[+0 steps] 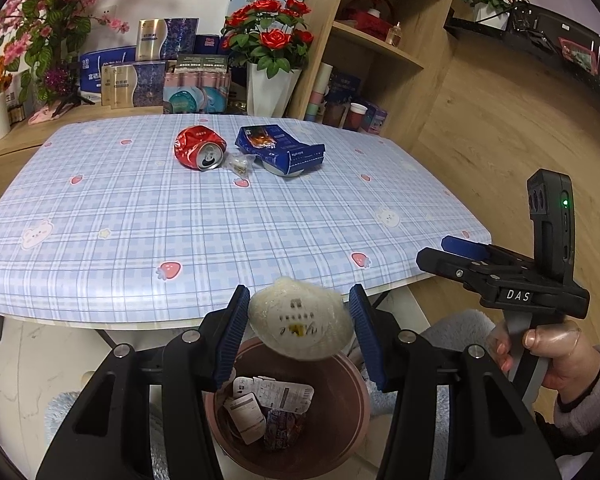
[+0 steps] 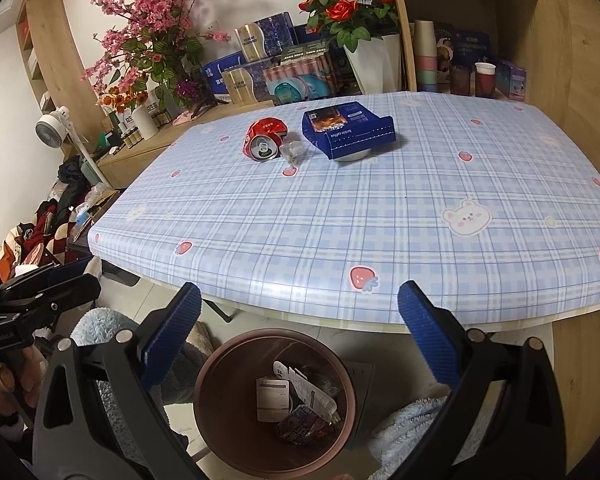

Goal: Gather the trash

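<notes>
My left gripper (image 1: 298, 312) is open above a brown trash bin (image 1: 352, 396). A crumpled white cup-shaped mask (image 1: 300, 322) is between its blue pads, slightly blurred, not touching them, over the bin. My right gripper (image 2: 298, 316) is open and empty, also over the bin (image 2: 212, 364), which holds paper wrappers. On the table a crushed red can (image 1: 198, 148), a small clear wrapper (image 1: 240, 162) and a blue box (image 1: 280, 148) lie together at the far side. They also show in the right wrist view: can (image 2: 265, 139), wrapper (image 2: 294, 151), box (image 2: 346, 128).
The table (image 1: 180, 220) has a blue plaid cloth; its near edge is just beyond both grippers. Behind it stand flower vases (image 1: 270, 88), boxes and a wooden shelf (image 1: 376, 40). A fluffy blue rug (image 2: 416, 432) lies around the bin.
</notes>
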